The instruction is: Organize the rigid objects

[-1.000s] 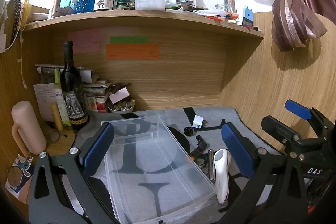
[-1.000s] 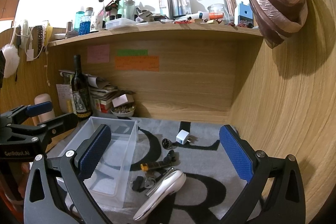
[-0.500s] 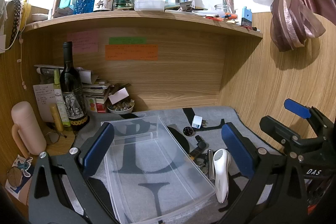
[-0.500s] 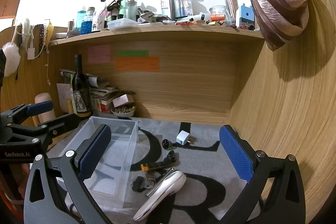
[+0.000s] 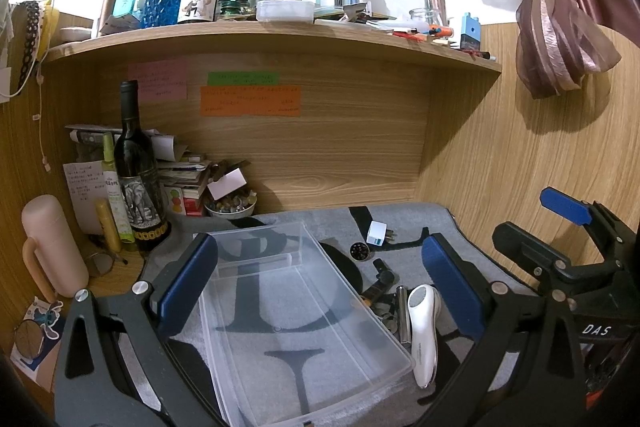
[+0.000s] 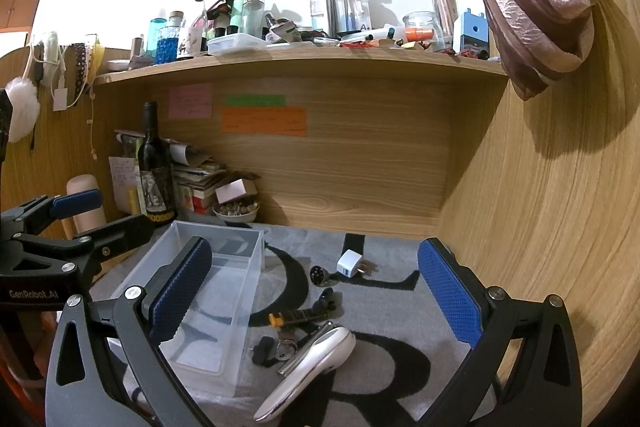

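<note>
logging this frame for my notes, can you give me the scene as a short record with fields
container: clear plastic bin on the grey mat, nothing inside
loose items: white handheld device, white plug adapter, small round black piece, black and yellow tool, keys
item location: all on the mat, right of the bin
left claw: open, over the bin, holding nothing
right claw: open, above the loose items, holding nothing
backdrop: wine bottle, cluttered shelf
</note>
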`<state>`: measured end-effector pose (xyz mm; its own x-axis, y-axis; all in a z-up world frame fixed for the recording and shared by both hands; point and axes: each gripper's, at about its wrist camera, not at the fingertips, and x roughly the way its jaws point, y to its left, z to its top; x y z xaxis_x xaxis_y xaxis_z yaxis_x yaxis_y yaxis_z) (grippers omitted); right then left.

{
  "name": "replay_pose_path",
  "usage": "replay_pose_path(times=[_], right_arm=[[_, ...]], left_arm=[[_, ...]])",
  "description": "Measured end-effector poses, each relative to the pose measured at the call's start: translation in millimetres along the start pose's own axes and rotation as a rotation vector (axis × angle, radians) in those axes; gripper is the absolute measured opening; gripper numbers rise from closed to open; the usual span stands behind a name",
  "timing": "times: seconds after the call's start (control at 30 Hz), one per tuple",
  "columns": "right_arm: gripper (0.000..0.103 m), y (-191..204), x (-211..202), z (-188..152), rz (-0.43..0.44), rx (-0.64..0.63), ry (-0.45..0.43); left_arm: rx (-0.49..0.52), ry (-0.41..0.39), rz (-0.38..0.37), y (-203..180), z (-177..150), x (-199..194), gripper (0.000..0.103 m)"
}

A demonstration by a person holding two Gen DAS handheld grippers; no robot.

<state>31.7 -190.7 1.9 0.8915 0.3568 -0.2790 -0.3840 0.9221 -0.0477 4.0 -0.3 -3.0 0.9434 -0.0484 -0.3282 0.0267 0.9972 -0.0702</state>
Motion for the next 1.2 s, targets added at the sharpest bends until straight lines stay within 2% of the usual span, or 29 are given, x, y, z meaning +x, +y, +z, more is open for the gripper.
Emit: replay_pose_path(times=[0.43,0.63,0.7,0.73,0.87,0.9,1.03,1.17,1.2], right_arm=[[0.103,3,3,2,0.008,-0.015,-0.007],[0.101,0,10,4,0.015,-0.003,-0.01],[0.097,-1,13,4,0.016,0.002,-0.007],[0.094,-2,15,5,0.02,0.009,0.0],[0.085,-7,28,6,0.045,0.031,0.039],[0.082,-9,31,6,0.049,0.034,0.05],[0.078,-16,50,5,0.063,0.045,0.102],[0.068,-24,73,4,0.081,0.053,0.162],[0.067,-27,78,4,0.086,0.058,0.179]], left_arm=[[0.006,-0.002,0.006,1,2,-1,0.103],[-0.022,-0.007,0.015,14,4,-1,0.102],[-0.029,-0.002,0.036,20,5,0,0.091],[-0.03,0.004,0.042,23,6,2,0.09],[-0.047,0.045,0.075,38,5,10,0.088],[-0.049,0.056,0.084,42,5,13,0.085],[-0.043,0.122,0.106,59,3,24,0.082],[-0.031,0.199,0.177,78,-4,41,0.082],[-0.025,0.222,0.196,83,-7,46,0.079]])
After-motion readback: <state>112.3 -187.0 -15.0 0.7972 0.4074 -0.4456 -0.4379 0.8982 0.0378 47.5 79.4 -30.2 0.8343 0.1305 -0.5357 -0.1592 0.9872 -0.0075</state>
